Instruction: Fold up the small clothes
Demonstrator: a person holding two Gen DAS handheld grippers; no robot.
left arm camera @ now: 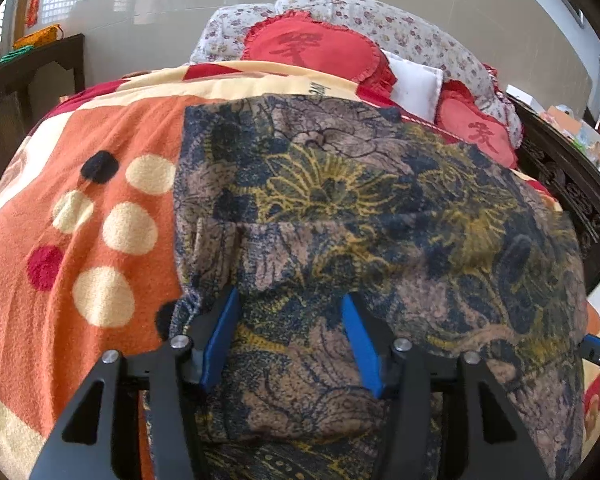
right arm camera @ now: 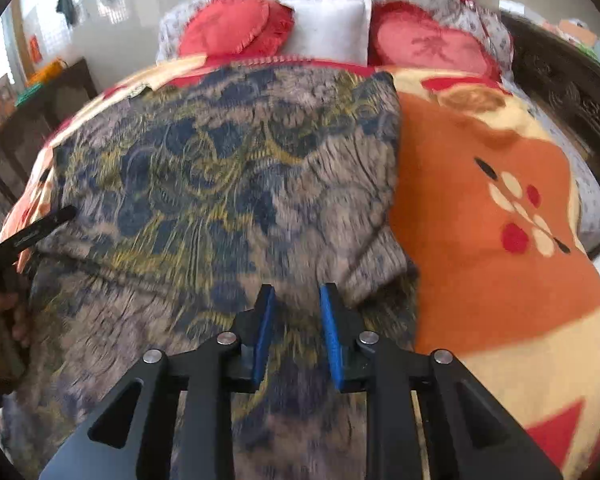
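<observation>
Garment (left arm camera: pixel 360 208), a floral thing in navy, tan and mustard, lies spread on the orange spotted blanket (left arm camera: pixel 60 232) over the bed, w/ red heart cushions (left arm camera: pixel 312 50) and a white pillow (left arm camera: pixel 414 84) up by the headboard. Looks like 1 fold is already in: there's a horizontal ridge across the cloth in the left wrist view, and on the right wrist side a layer (right arm camera: pixel 376 248) seems doubled over near the edge, though that view is motion-blurred so I can't swear to it.

Left gripper (left arm camera: pixel 290 304) sits low over the near part of the cloth, fingers (left arm camera: pixel 224 340) spread wide, fabric between them but not pinched. Right gripper (right arm camera: pixel 296 294) is also over the near edge, fingers narrower but w/ a gap; can't tell if any cloth is caught there.

My guess: roughly midway. Piece is flattened and partly doubled, but it's wide yet, approx 1 or 2 more folds needed, then tidying.
</observation>
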